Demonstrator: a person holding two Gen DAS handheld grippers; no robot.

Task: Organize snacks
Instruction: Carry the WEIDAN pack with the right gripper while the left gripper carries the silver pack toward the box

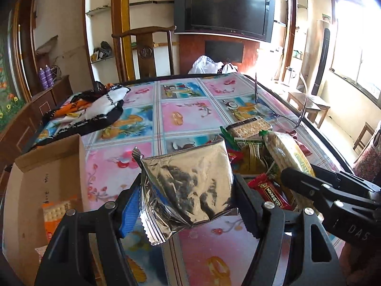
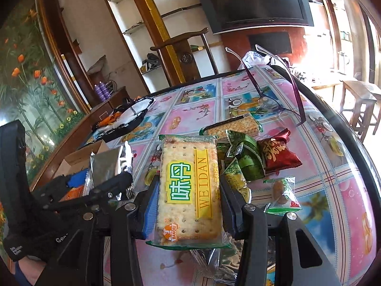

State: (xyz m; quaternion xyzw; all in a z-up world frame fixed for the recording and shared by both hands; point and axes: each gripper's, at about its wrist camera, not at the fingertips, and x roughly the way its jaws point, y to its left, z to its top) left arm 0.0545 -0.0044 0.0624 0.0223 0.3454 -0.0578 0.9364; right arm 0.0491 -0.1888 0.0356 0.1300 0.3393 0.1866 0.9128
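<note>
Above the tabletop (image 1: pixel 190 114), beside cardboard box (image 1: pixel 47 174): left tongs (image 1: pixel 188 202) clamped on silver foil packet (image 1: pixel 190 181). Further right: right tongs (image 2: pixel 188 202) clamped on cracker pack (image 2: pixel 188 190). Lower gently into box, flat, without squeezing harder.

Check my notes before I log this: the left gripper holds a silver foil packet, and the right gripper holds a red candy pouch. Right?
Half right. The left gripper does hold the silver foil packet. The right gripper, though, holds a green-edged cracker pack, as the right wrist view shows; the red candy pouch lies on the table.
</note>
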